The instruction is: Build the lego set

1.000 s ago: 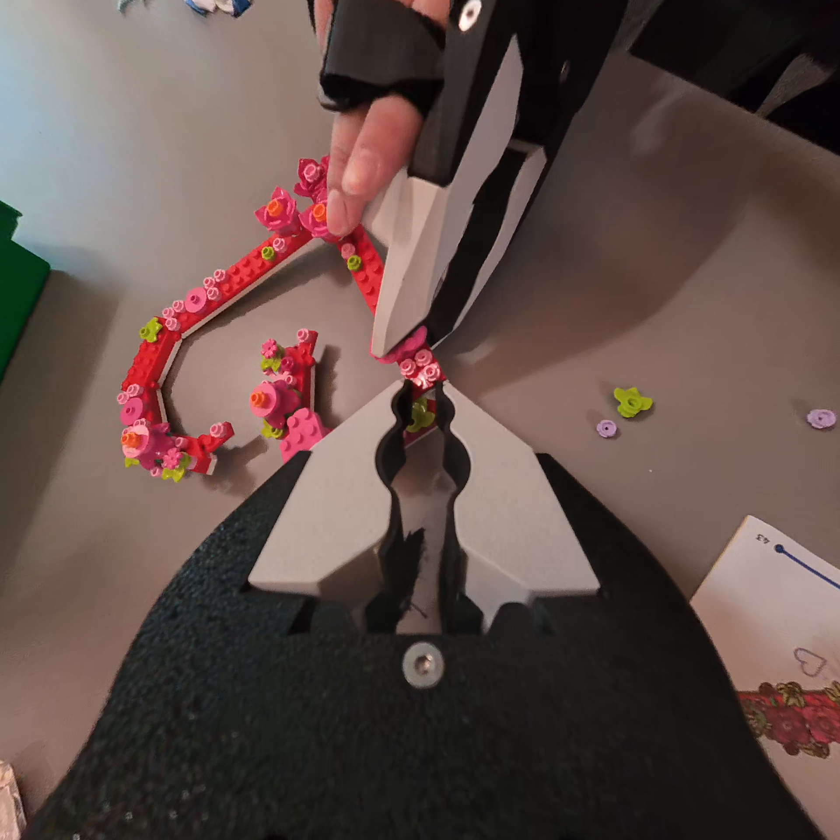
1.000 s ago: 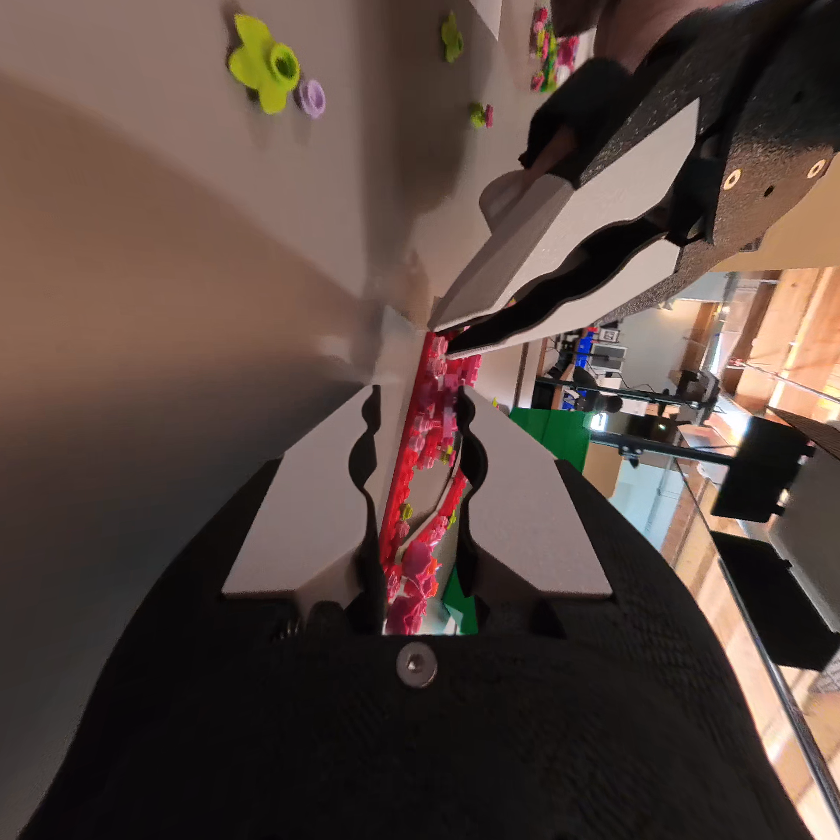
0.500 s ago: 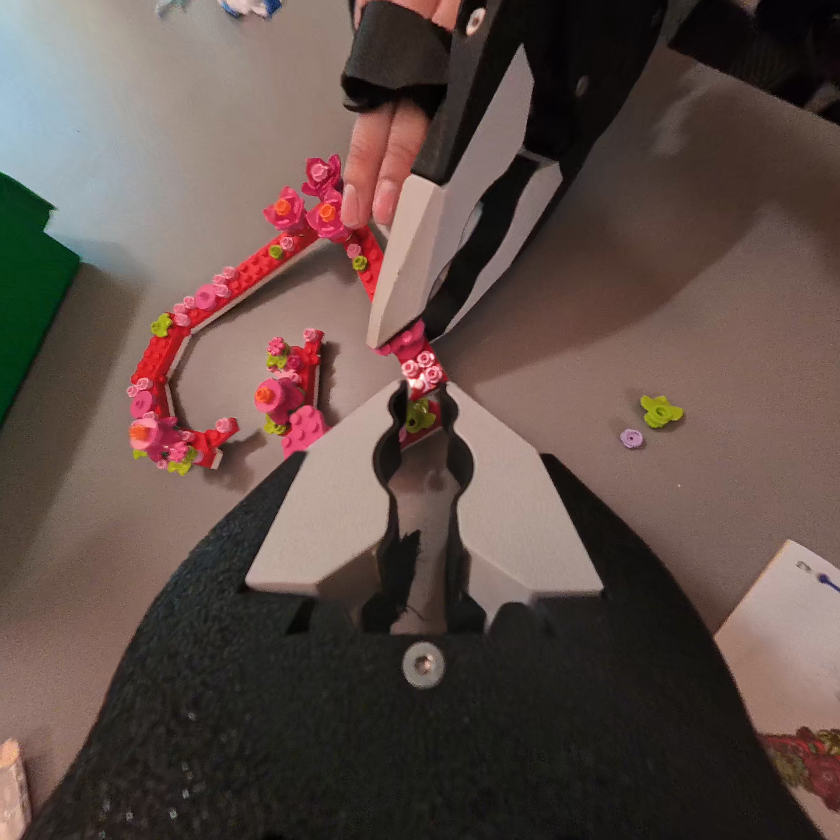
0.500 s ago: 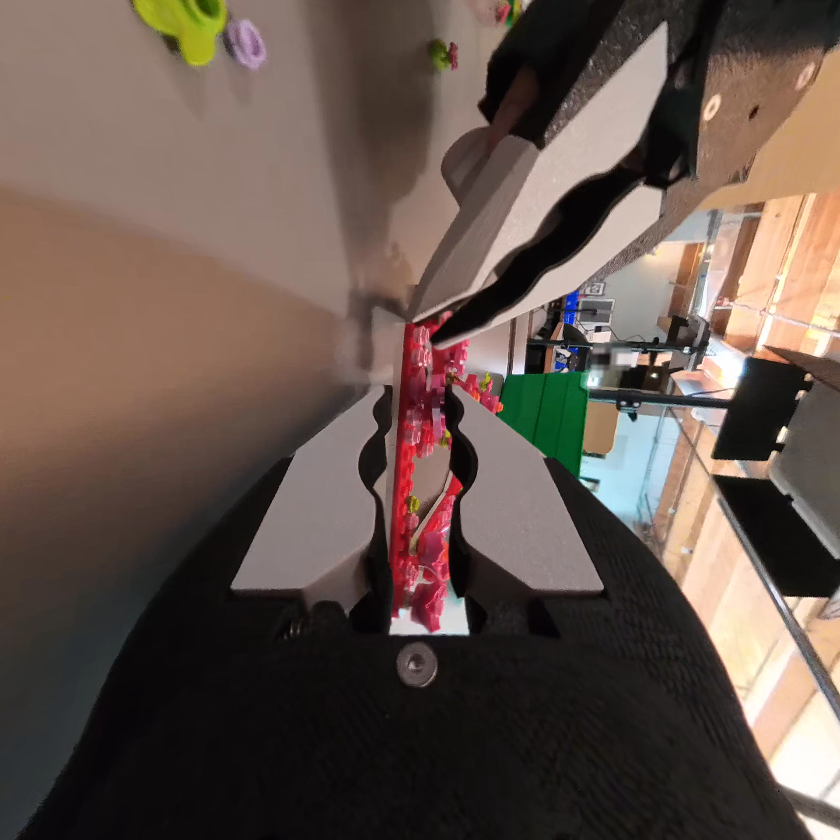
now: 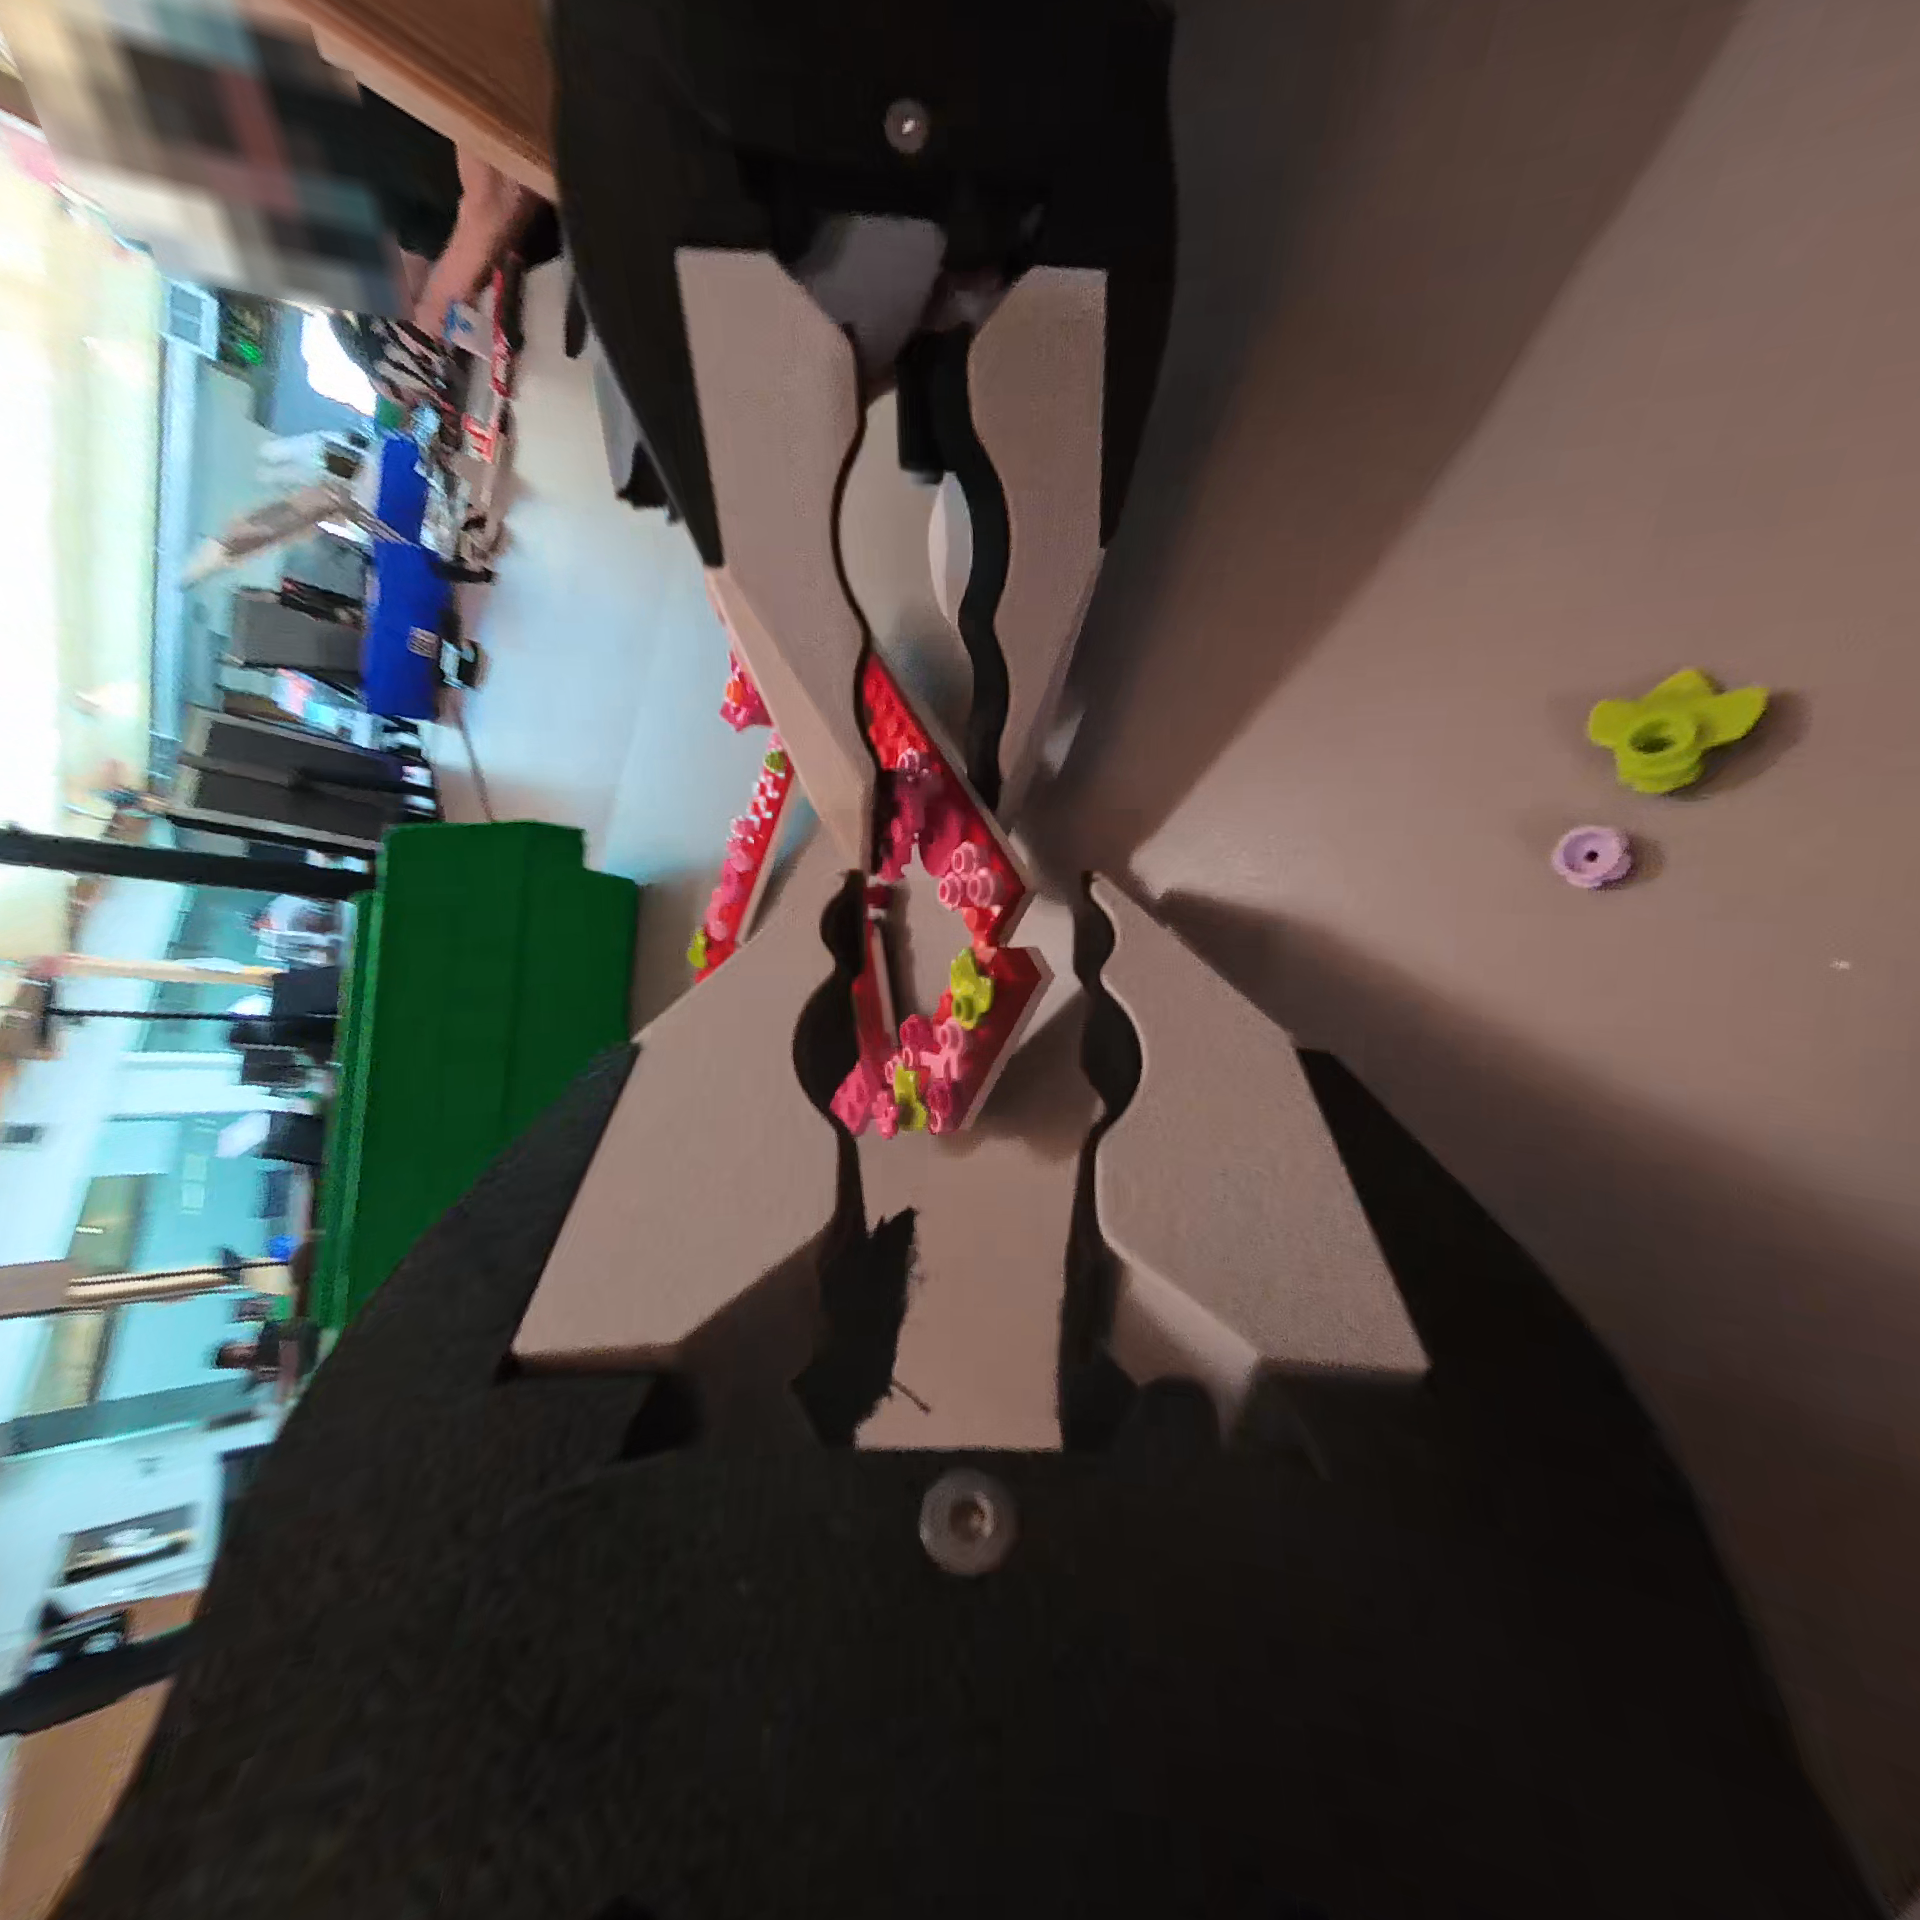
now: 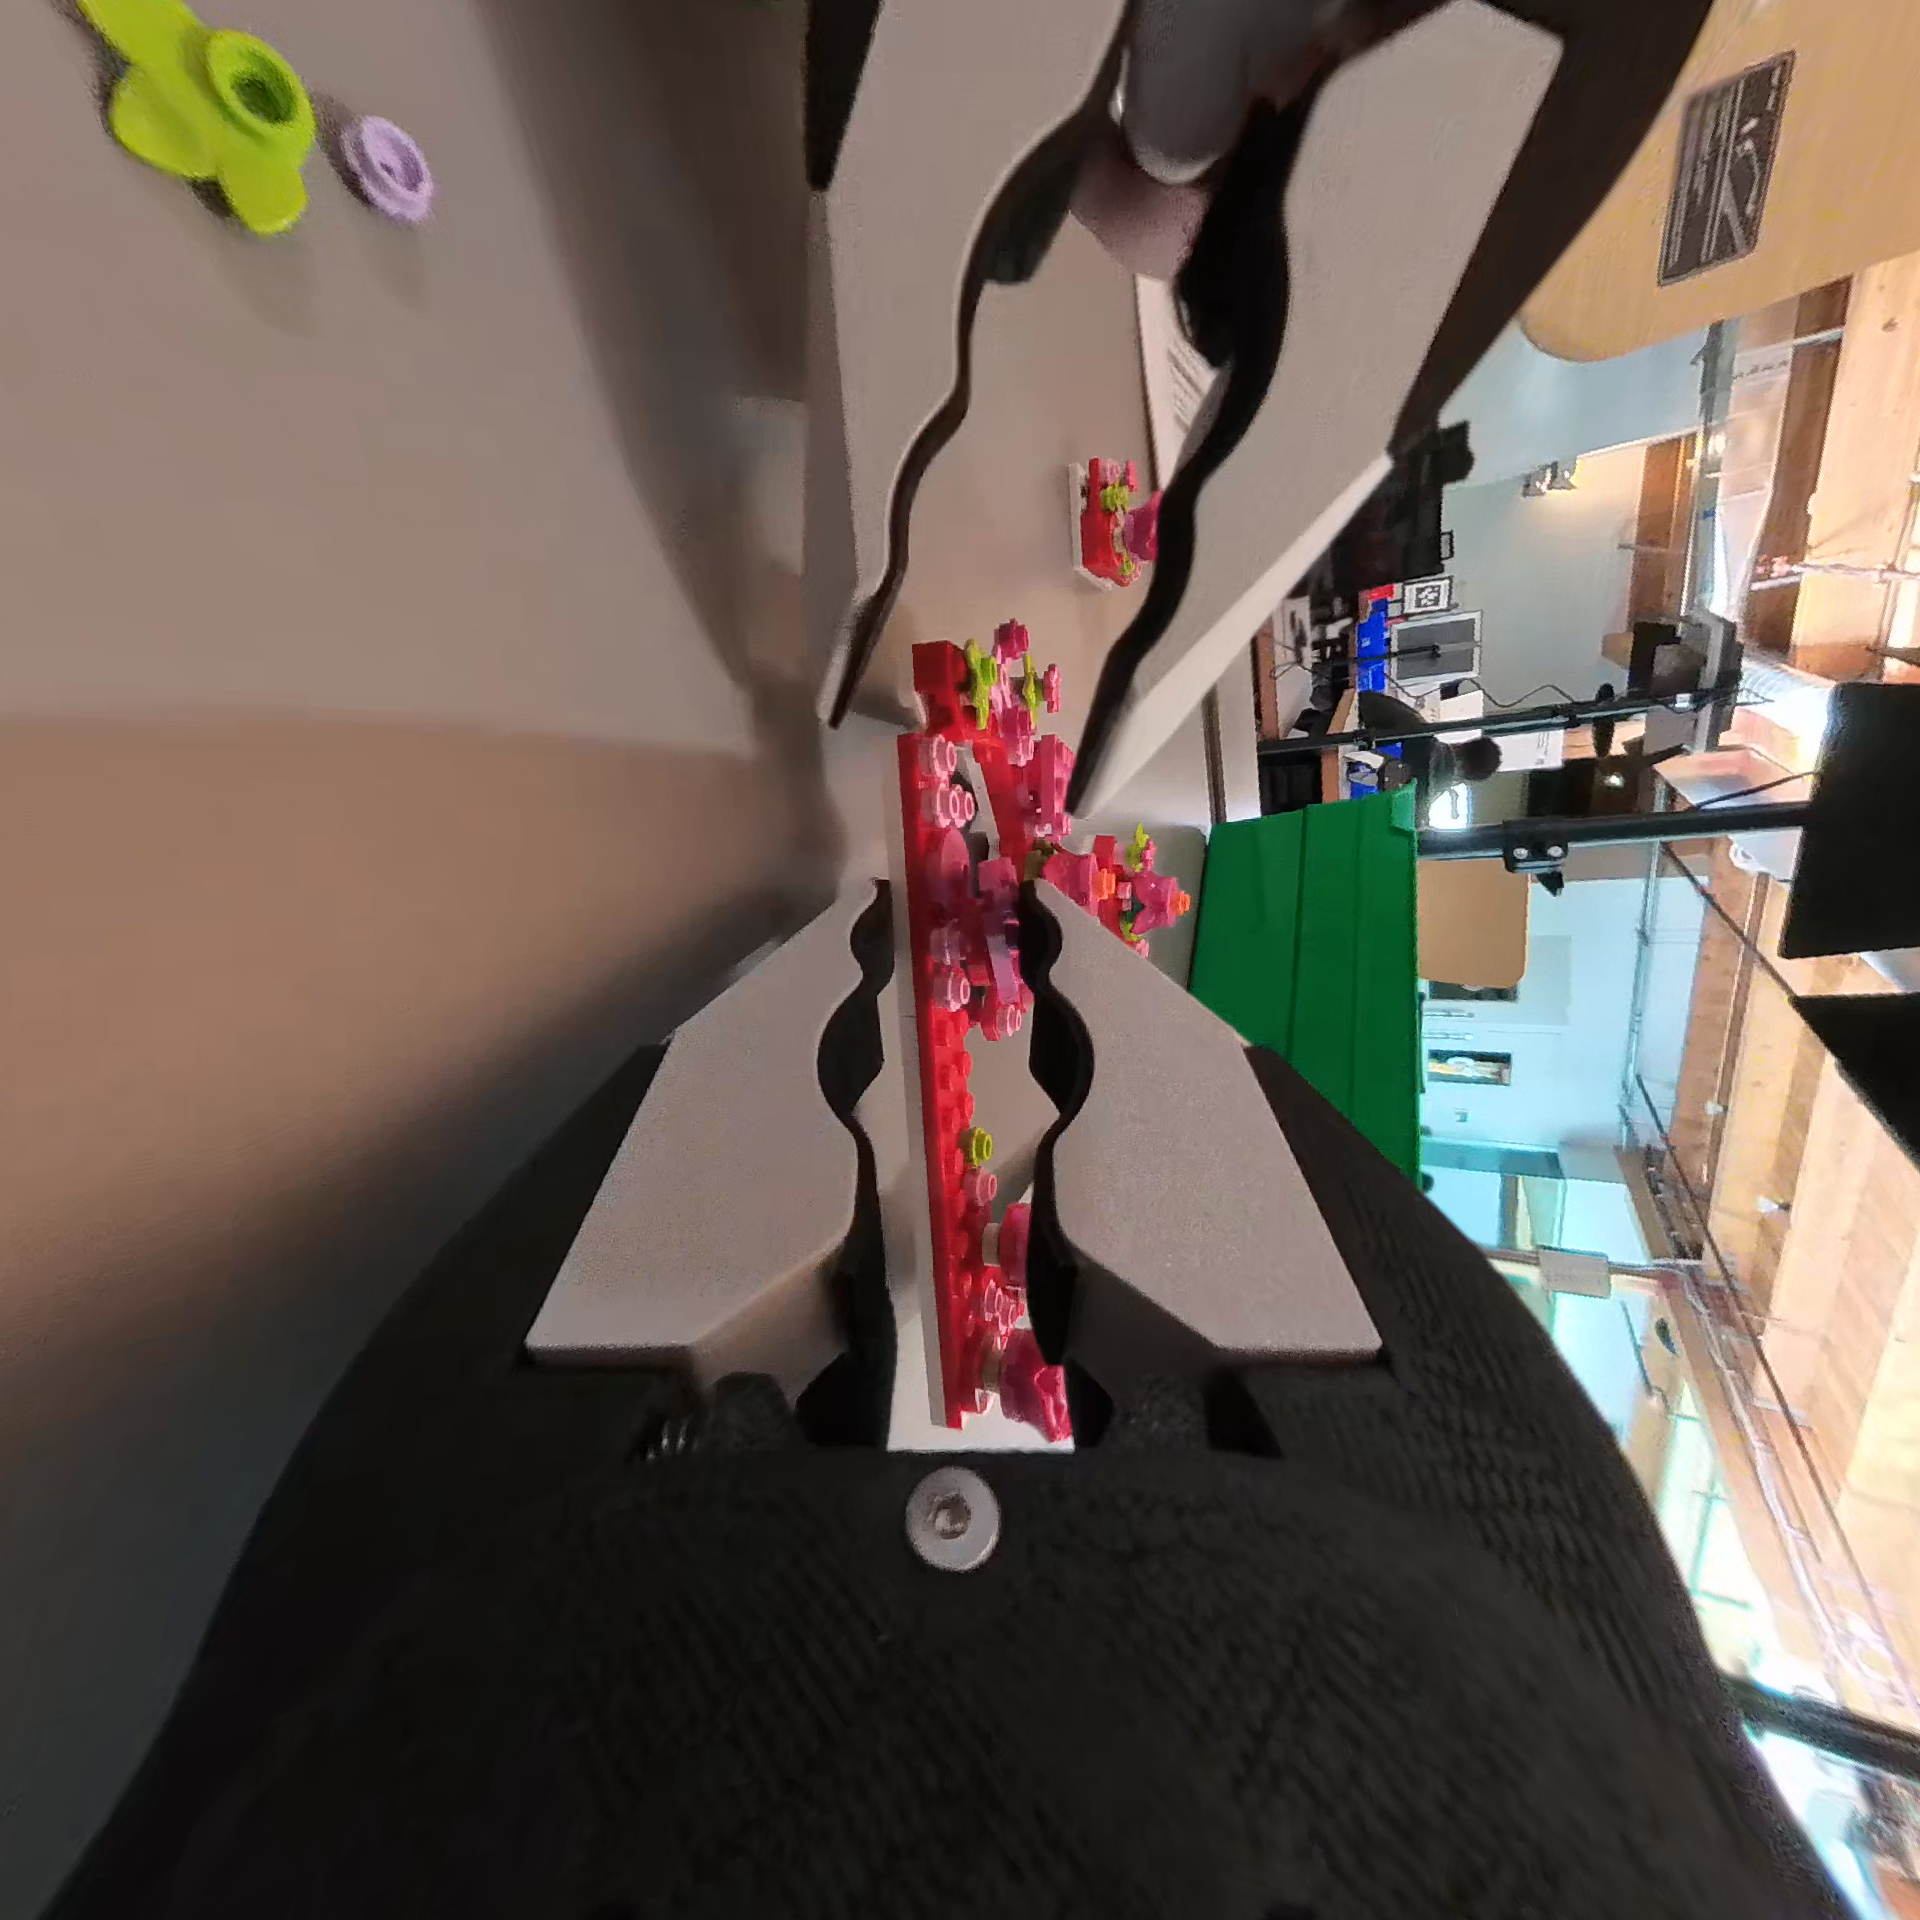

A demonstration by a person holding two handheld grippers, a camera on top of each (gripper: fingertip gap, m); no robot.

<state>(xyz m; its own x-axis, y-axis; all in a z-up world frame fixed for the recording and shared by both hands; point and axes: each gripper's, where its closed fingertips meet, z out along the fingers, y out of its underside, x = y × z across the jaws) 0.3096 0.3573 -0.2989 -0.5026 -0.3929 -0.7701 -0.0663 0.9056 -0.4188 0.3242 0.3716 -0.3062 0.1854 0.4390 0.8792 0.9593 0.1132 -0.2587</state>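
Lego flower garland [image 6: 961,997], flat on the bench [image 5: 1455,520] a second ago, now stands on edge, right gripper [image 6: 956,894] jaws clamping it; left gripper [image 5: 971,883] jaws have opened, freeing it for joining.

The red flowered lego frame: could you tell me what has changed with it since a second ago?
The left hand-held gripper has opened off the red flowered lego frame and rolled sideways. The right hand-held gripper stays clamped on it. The lime flower piece and lilac stud lie unmoved.
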